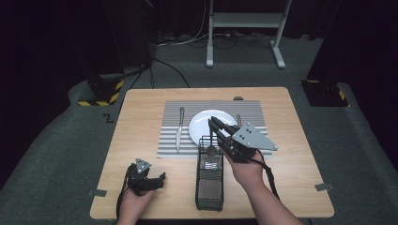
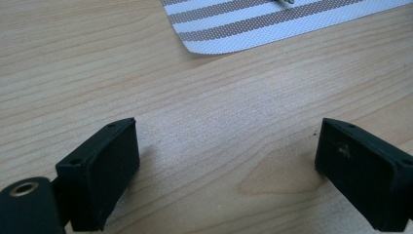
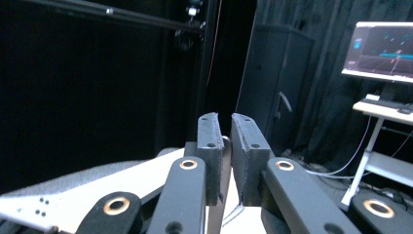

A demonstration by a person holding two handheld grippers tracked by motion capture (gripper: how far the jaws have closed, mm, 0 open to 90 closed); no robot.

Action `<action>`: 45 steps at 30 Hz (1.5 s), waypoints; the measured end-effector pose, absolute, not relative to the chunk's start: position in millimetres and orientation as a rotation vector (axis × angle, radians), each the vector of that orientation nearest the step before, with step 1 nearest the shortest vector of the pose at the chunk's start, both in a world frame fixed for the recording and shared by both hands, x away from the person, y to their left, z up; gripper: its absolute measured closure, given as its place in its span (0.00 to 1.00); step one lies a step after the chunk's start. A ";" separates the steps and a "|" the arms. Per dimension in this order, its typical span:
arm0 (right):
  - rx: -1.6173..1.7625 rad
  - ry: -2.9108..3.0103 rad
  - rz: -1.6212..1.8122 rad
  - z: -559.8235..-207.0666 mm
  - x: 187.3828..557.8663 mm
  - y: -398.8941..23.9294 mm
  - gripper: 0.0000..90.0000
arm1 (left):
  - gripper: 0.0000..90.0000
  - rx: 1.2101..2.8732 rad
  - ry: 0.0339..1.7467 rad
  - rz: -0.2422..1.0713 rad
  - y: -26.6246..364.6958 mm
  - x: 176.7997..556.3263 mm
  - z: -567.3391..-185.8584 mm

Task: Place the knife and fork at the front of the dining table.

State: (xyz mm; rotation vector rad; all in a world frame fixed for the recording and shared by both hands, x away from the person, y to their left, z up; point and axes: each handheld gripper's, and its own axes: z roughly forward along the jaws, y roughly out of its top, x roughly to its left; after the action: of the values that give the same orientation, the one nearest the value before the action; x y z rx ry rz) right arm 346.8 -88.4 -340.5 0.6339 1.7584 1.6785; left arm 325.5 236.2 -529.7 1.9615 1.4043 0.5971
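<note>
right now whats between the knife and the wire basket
In the high view, only striped placemat and bare table lie between the knife and the wire basket.

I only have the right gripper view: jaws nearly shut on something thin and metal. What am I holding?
Observer: A spoon. The right gripper grips its handle, and the bowl hangs down at the far end of a black wire caddy.
Operator: What lies beyond the caddy?
Observer: A white plate on a striped placemat, with a knife left of the plate.
Operator: And my left gripper?
Observer: The left gripper is open over bare wood of the table, near the placemat's corner, with nothing between its jaws.
</note>
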 end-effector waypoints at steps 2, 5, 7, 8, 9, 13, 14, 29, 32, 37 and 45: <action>0.633 1.736 1.693 -336.5 345.7 -90.0 0.92 | 0.10 1.961 1.404 0.597 236.2 325.5 -529.7; 0.635 1.711 1.709 -329.7 344.4 -91.6 0.93 | 0.10 1.961 1.404 0.597 236.2 325.5 -529.7; 0.633 1.693 1.716 -325.3 343.6 -92.8 0.93 | 0.10 1.961 1.405 0.597 236.2 325.5 -529.7; 0.632 1.684 1.718 -323.2 343.4 -93.5 0.93 | 0.10 1.961 1.404 0.597 236.2 325.5 -529.7; 0.635 1.677 1.720 -321.2 343.2 -94.1 0.93 | 0.10 1.961 1.404 0.597 236.2 325.5 -529.7; 0.641 1.652 1.724 -314.2 343.6 -97.8 0.93 | 0.10 1.961 1.404 0.597 236.2 325.5 -529.7; 0.642 1.646 1.725 -312.6 343.8 -99.2 0.94 | 0.10 1.961 1.404 0.597 236.2 325.5 -529.7; 0.696 1.552 1.683 -297.0 349.6 -130.1 0.99 | 0.10 1.961 1.404 0.597 236.2 325.6 -529.7; 0.714 1.539 1.655 -297.4 351.6 -139.9 0.99 | 0.10 1.961 1.404 0.597 236.2 325.6 -529.7; 0.748 1.524 1.597 -304.6 357.3 -157.6 0.99 | 0.10 1.961 1.404 0.597 236.2 325.6 -529.7; 0.844 1.524 1.501 -331.4 373.8 -187.0 0.99 | 0.10 1.961 1.404 0.597 236.2 325.6 -529.7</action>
State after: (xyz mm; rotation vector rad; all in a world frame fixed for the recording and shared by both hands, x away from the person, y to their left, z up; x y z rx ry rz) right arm 373.8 -187.0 -331.4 0.8442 1.5238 1.5005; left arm 325.6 236.2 -529.7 1.9611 1.4042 0.5967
